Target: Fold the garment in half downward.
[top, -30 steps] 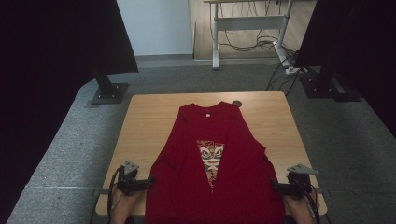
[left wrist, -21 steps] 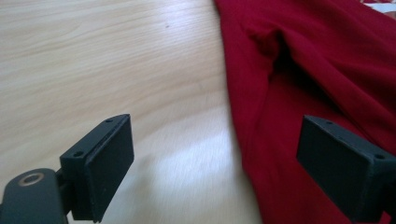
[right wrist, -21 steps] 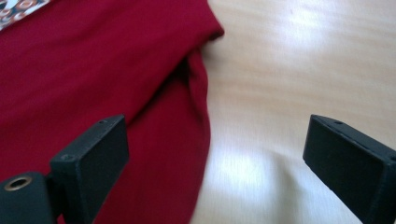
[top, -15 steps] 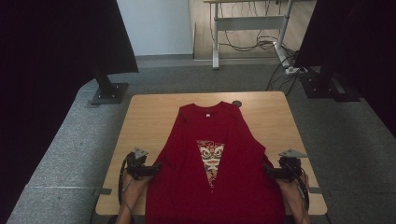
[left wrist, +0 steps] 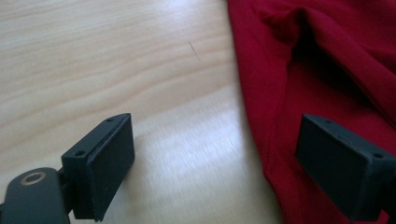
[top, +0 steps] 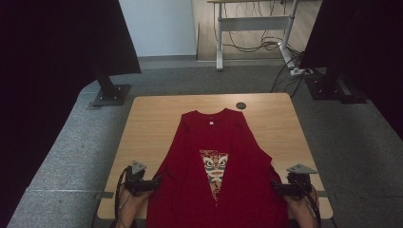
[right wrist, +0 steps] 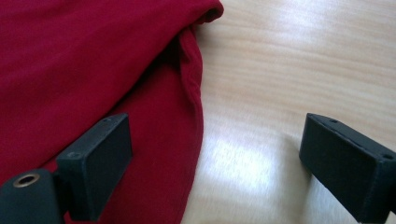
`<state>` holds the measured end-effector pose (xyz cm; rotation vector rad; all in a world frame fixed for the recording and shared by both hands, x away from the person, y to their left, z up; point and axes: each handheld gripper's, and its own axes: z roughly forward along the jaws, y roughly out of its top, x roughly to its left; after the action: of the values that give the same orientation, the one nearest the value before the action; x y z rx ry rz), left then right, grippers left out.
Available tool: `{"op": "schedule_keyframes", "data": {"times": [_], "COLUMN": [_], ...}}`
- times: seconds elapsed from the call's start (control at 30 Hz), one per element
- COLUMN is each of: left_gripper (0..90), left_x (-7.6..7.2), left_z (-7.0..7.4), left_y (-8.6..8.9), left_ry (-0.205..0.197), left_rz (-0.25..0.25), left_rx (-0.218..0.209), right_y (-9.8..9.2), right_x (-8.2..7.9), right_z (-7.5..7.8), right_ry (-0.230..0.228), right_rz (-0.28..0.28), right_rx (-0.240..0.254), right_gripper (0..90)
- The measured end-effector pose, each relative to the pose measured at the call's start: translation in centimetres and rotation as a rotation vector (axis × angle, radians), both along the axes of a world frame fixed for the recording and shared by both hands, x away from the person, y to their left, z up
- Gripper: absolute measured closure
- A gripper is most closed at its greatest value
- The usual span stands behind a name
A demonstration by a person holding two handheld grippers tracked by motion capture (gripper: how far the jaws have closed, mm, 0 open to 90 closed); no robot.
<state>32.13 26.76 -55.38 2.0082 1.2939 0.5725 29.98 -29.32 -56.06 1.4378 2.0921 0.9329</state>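
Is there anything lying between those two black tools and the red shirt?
Nothing visible. The left tool and right tool are both open, each straddling a side edge of the red shirt with bare wooden table beside it.

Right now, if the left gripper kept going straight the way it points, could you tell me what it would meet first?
Probably the red shirt: the left gripper stands open astride its side edge, one jaw over the bare table, one over cloth.

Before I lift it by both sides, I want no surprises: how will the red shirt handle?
The red shirt will likely be floppy: its edge already lies in soft folds. It looks thin and light, so the middle would probably sag between the left gripper and right gripper. On the smooth table it may slide when pushed.
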Motion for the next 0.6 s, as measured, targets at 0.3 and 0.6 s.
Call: {"op": "schedule_keyframes", "data": {"times": [0.3, 0.6], "left_gripper": [10.8, 10.7], "left_x": [-0.1, 2.9], "left_z": [0.2, 3.0], "left_y": [0.4, -1.5], "left_ry": [0.002, -0.044], "left_rz": [-0.053, -0.073], "left_rx": [-0.007, -0.084], "right_y": [-0.4, 0.8], "right_x": [-0.3, 2.6], "right_z": [0.2, 1.8], "right_ry": [0.009, -0.032], "right_rz": [0.019, 0.044], "right_rx": [0.026, 0.057], "right_gripper": [9.1, 8.0]}}
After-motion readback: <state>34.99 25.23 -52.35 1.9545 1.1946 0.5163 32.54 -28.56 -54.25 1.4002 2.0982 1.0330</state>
